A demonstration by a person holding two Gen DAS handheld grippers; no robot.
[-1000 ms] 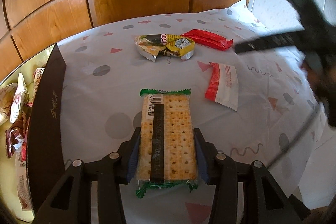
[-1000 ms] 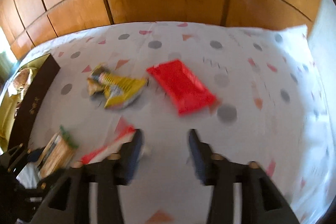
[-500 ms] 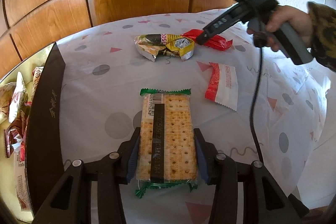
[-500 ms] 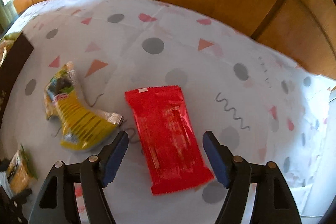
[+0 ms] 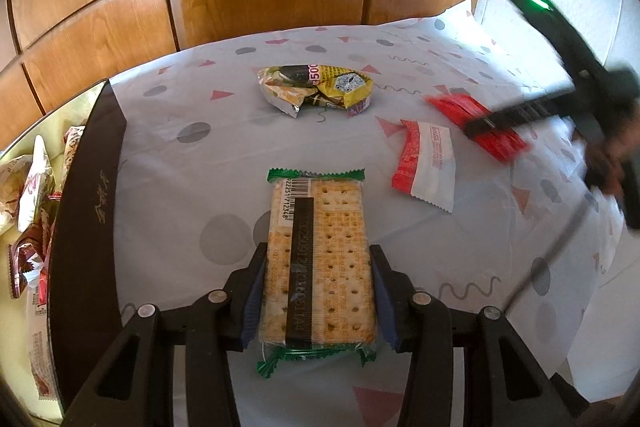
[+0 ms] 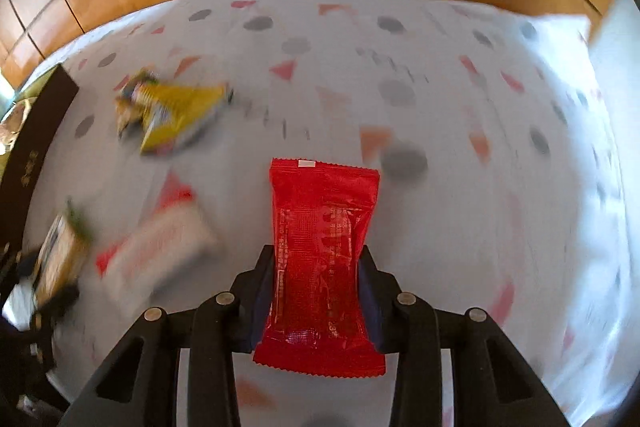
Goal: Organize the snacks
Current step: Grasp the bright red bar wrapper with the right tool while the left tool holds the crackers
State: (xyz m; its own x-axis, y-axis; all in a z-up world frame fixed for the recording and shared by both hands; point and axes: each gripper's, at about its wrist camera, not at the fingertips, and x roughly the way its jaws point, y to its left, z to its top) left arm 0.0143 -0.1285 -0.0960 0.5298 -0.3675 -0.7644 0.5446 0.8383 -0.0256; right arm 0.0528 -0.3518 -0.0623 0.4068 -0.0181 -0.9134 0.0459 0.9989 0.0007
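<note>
The red snack packet (image 6: 320, 267) lies flat on the patterned tablecloth (image 6: 460, 87), between the fingers of your right gripper (image 6: 318, 301). Its long axis runs straight away from you, along the fingers, with one crimped end near the camera and the other toward the wooden wall. The jaws are closing on it, and its sides already pinch inward where the pads meet them. Squeeze only until the wrapper is firm, then lift straight up so it does not slide out.

Your left gripper (image 5: 316, 301) is clamped on a cracker pack (image 5: 318, 259), its length also pointing away from you. To the left sits the dark-walled box (image 5: 86, 219) with snacks inside. A yellow packet (image 5: 316, 87) and a red-and-white packet (image 5: 426, 163) lie loose on the cloth.
</note>
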